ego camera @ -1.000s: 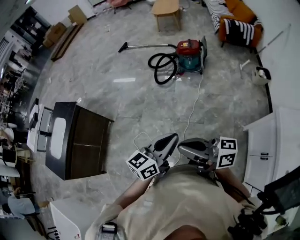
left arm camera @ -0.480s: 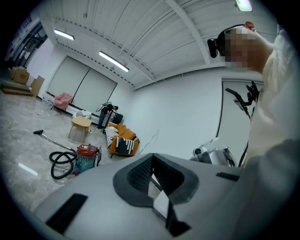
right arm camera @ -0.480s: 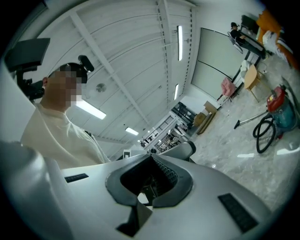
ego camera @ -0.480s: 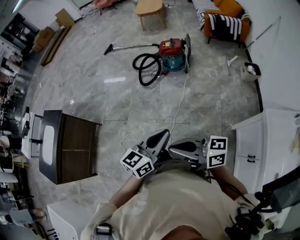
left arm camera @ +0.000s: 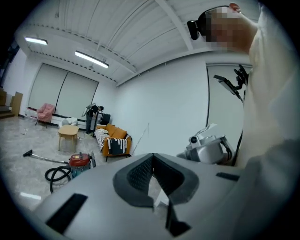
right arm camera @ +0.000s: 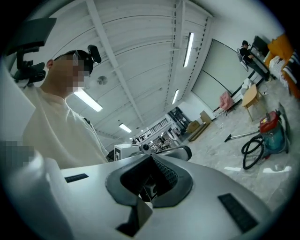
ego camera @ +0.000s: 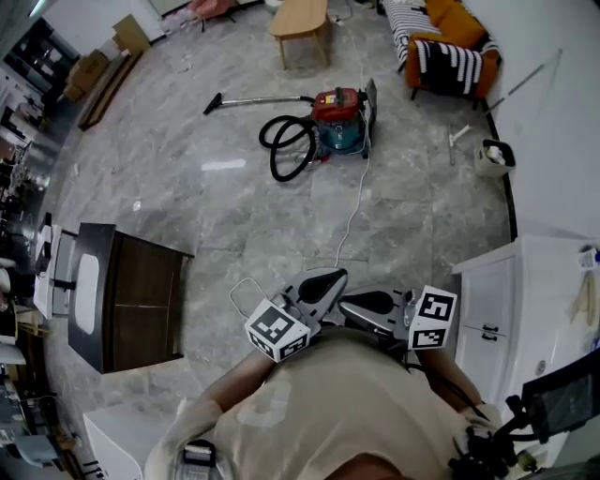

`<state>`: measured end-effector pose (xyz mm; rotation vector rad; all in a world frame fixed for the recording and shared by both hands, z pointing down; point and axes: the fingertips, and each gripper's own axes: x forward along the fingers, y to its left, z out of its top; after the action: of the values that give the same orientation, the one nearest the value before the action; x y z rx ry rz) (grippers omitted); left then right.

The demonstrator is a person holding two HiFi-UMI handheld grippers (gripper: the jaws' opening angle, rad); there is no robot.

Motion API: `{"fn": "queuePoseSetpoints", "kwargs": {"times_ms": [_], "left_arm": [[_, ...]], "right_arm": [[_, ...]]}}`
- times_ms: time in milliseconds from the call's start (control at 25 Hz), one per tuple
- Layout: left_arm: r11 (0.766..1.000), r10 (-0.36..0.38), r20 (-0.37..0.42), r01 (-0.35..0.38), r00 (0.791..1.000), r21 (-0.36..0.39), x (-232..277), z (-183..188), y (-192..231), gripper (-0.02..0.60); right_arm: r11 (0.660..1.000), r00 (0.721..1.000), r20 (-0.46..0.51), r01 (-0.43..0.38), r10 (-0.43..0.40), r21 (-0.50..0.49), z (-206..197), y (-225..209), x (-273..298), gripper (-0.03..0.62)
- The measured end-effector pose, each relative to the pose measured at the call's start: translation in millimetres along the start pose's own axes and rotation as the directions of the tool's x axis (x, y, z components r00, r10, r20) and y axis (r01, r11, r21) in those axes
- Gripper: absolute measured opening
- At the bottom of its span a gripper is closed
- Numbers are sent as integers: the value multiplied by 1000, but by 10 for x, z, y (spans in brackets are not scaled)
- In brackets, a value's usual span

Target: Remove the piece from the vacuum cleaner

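The vacuum cleaner (ego camera: pixel 339 120), red on top and teal below, stands on the grey floor far ahead. Its black hose (ego camera: pixel 289 148) lies looped to its left, and its wand (ego camera: pixel 253 98) reaches left along the floor. A white cord (ego camera: pixel 354 202) runs from it toward me. It also shows small in the left gripper view, as the vacuum cleaner (left arm camera: pixel 79 161), and in the right gripper view, as the vacuum cleaner (right arm camera: pixel 272 129). My left gripper (ego camera: pixel 323 281) and right gripper (ego camera: pixel 361 302) hang close to my chest, far from it. Both are shut and hold nothing.
A dark cabinet (ego camera: pixel 131 295) stands at my left and a white cupboard (ego camera: pixel 525 291) at my right. Beyond the vacuum cleaner are a small wooden table (ego camera: pixel 300 21) and an orange sofa with striped cushions (ego camera: pixel 445 47). A small bin (ego camera: pixel 494 157) sits by the right wall.
Both grippers have moved left in the head view, still shut and side by side. The vacuum cleaner and the cabinet now sit further left in that view.
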<state>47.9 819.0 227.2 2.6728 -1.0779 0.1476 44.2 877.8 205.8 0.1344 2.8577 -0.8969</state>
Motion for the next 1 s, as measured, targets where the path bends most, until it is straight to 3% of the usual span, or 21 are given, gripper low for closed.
{"fn": "queuePoseSetpoints", "kwargs": {"times_ms": [200, 360, 520, 800, 1000], "left_arm": [[998, 7, -29, -5, 1000, 59, 83, 22, 101, 3], [998, 12, -10, -12, 1000, 67, 53, 9, 362, 3], [999, 26, 14, -27, 1000, 26, -93, 60, 822, 3], [999, -35, 64, 36, 997, -20, -546, 338, 1784, 3], [1000, -25, 122, 26, 992, -8, -832, 576, 2529, 3]], "right_arm": [[998, 998, -4, 55, -55, -8, 69, -124, 7, 3], [996, 996, -20, 91, -91, -21, 91, -352, 143, 3], [992, 990, -71, 119, -122, -48, 140, -587, 496, 3], [977, 960, -221, 137, -171, -161, 285, -1047, 1623, 3], [964, 941, -257, 170, -221, -207, 475, -1416, 2314, 3]]}}
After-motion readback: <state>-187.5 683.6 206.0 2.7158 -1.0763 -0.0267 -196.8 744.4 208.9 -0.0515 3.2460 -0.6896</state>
